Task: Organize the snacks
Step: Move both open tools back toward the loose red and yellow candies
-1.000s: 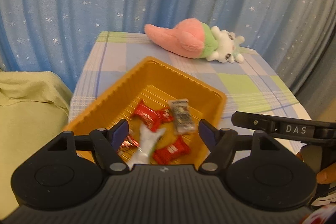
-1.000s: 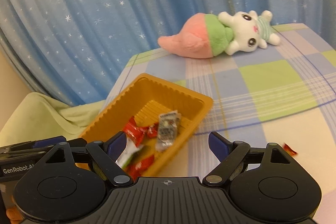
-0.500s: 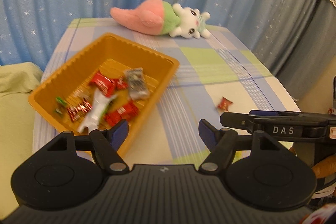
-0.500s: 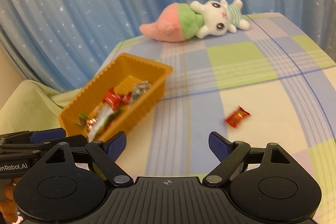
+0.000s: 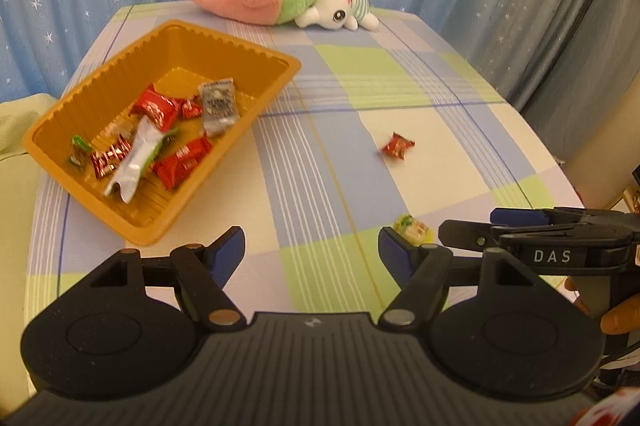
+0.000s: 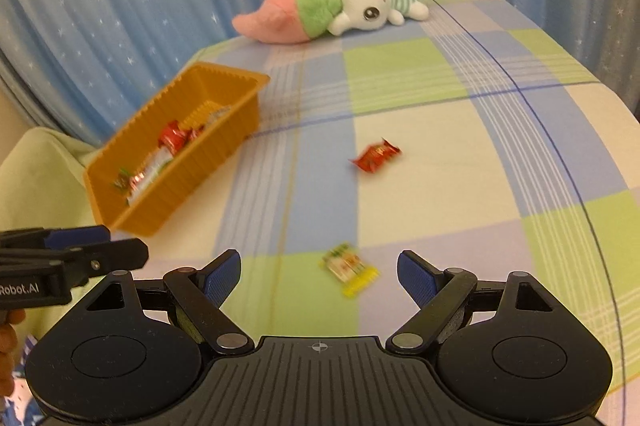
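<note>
Now the right gripper [image 6: 319, 278] is wide open and holds nothing. The small yellow snack [image 6: 350, 268] lies near, between its fingers. It looks light and crinkly, best pinched across its middle.

Two handheld grippers, both matte black plastic. The left gripper [image 5: 311, 246] has two angled fingers tipped with textured blue pads [image 5: 228, 250], silver pivot screws, round discs on each side and a ribbed centre panel with a small logo. The right gripper [image 6: 319, 276] looks the same; white lettering on its side reads "DAS", while the left gripper's side reads "Robot.AI".
</note>
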Action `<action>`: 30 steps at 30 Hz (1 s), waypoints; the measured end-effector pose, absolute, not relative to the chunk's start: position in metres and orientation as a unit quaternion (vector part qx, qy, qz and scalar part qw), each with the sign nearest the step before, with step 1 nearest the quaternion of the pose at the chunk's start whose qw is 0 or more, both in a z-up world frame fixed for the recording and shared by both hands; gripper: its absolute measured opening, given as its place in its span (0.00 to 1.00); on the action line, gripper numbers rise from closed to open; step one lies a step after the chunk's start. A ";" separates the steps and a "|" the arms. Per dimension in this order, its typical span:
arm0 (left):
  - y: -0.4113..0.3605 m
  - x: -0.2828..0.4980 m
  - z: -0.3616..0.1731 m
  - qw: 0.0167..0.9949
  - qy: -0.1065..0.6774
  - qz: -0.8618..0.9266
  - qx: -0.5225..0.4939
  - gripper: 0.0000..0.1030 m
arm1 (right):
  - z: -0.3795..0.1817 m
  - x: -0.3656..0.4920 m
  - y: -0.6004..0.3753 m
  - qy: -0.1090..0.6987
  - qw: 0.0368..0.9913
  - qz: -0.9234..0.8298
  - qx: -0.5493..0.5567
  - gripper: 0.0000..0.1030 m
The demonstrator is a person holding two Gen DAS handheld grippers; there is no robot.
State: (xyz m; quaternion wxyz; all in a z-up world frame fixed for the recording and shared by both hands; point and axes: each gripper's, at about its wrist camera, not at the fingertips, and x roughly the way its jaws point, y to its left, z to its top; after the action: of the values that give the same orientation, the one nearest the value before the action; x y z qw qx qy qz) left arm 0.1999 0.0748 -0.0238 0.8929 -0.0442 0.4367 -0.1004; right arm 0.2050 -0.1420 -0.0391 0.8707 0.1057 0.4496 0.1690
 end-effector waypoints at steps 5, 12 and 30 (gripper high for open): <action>0.061 0.196 -0.033 0.889 0.447 -0.092 -0.032 0.69 | -0.052 0.198 -0.155 0.462 0.866 0.169 0.090 0.83; 0.050 0.191 -0.044 0.886 0.457 -0.077 -0.023 0.69 | -0.068 0.196 -0.161 0.468 0.862 0.185 0.056 0.83; 0.046 0.197 -0.064 0.877 0.478 -0.037 -0.029 0.69 | -0.092 0.219 -0.141 0.453 0.855 0.253 -0.019 0.59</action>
State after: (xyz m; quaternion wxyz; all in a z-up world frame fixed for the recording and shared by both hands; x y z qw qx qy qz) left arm 0.1973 0.0465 -0.0643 0.8769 -0.0294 0.4783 -0.0374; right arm 0.2189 -0.1412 -0.0921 0.8547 -0.0190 0.4527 0.2533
